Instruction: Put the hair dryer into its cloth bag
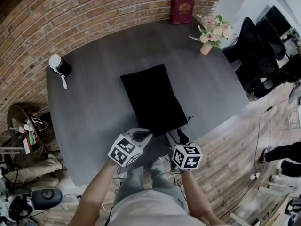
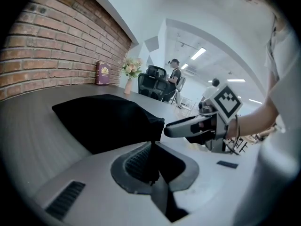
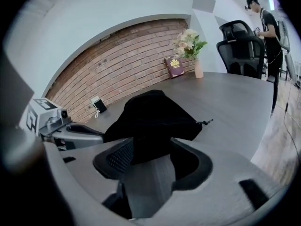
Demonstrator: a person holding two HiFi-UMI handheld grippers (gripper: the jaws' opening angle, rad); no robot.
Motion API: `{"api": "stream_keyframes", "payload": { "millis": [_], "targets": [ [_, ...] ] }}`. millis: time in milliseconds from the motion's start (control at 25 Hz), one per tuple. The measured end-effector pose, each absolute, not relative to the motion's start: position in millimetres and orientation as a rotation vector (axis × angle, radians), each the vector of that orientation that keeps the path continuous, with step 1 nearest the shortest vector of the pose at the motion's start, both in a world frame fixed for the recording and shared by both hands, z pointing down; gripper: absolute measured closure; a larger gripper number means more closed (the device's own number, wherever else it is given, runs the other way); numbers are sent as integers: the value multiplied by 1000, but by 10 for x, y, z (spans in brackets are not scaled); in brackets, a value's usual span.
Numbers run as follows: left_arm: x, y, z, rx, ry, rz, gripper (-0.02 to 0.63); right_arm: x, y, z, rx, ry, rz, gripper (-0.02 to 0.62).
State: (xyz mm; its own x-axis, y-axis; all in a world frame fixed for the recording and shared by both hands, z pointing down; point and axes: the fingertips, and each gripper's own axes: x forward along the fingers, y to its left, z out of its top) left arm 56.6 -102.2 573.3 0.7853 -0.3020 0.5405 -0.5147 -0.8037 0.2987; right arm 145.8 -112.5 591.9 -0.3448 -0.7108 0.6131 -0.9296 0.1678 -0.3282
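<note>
cloth bag (image 1: 153, 98) near edge partly covered, book (image 1: 182, 9) title unreadable

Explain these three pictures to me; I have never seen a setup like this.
There is no robot here: a person holds a two-jaw gripper in each hand. The wide picture comes from a camera on the person's head, looking down. The other two come from cameras riding on the grippers, looking along their jaws. On the dark table are a black cloth bag, a dark red book at the far edge, a vase of flowers and a small black-and-white device with a cord. The left gripper is shut on the bag's near edge. The right gripper has its jaws apart, with bag cloth between them.
</note>
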Motion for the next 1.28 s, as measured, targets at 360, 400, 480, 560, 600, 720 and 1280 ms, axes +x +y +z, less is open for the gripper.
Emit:
{"api": "stream_keyframes", "payload": {
  "millis": [360, 400, 480, 560, 600, 720, 1280],
  "targets": [
    [633, -983, 6005, 2503, -538, 800, 586, 1743, -940, 5882, 1681, -2041, 962, 356],
    [639, -971, 6030, 2498, -524, 809, 586, 1769, -921, 5875, 1693, -2031, 961, 357],
    [648, -948, 6071, 2491, -497, 822, 586, 1818, -884, 5860, 1716, -2010, 959, 359],
    [653, -942, 6094, 2485, -481, 825, 586, 1854, -855, 5843, 1737, -1991, 961, 360],
    [656, -945, 6101, 2482, -476, 825, 586, 1867, -845, 5834, 1745, -1984, 964, 360],
    [668, -955, 6118, 2486, -467, 827, 584, 1890, -830, 5811, 1757, -1972, 967, 364],
    [21, -1206, 5073, 2498, -1089, 282, 497, 2165, -1270, 4997, 1859, -2158, 779, 414]
  ]
}}
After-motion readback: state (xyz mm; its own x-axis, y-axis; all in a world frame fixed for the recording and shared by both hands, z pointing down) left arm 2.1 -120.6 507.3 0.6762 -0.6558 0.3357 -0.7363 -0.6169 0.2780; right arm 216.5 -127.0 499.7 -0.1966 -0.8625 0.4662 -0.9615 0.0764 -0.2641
